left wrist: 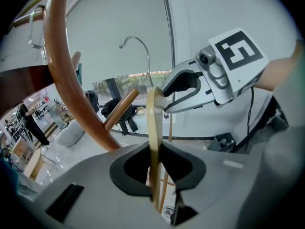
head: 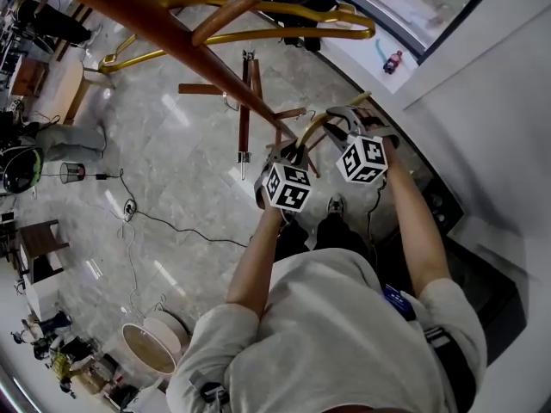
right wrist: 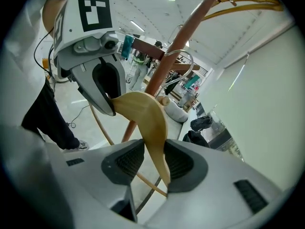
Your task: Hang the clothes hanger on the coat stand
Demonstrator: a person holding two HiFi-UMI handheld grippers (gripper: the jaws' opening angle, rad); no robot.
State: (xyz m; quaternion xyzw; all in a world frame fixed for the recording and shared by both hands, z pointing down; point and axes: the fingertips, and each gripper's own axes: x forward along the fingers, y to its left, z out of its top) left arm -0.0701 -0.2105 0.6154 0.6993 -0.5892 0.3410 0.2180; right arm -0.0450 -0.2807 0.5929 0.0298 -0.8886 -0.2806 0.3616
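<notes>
The left gripper (left wrist: 155, 165) is closed on the thin edge of a pale wooden hanger (left wrist: 153, 120), whose arm runs up the middle of the left gripper view between both dark pads. The right gripper (right wrist: 153, 160) clamps the same hanger on its broader curved arm, the wood passing between its two pads and bending away to the upper left of the right gripper view, where the other gripper takes it. In the head view the two grippers sit side by side at frame centre, their marker cubes facing the camera, with the hanger spanning the short gap beyond them. The hanger's metal hook (left wrist: 136, 39) rises above the wood in the upper middle of the left gripper view and stands free against a white wall, touching nothing. Just left of the hanger runs the coat stand's brown pole (head: 172, 33), crossing the head view from the upper left down toward the centre. A wooden peg (head: 225, 14) branches from it near the top, and a yellow hanger (head: 284, 33) already hangs up there. The stand's cross-shaped foot (head: 245, 101) rests on the grey marble floor (head: 172, 144) in the upper middle. A black cable (head: 172, 226) trails over the floor at left, and a round stool (head: 155, 344) stands at lower left.
</notes>
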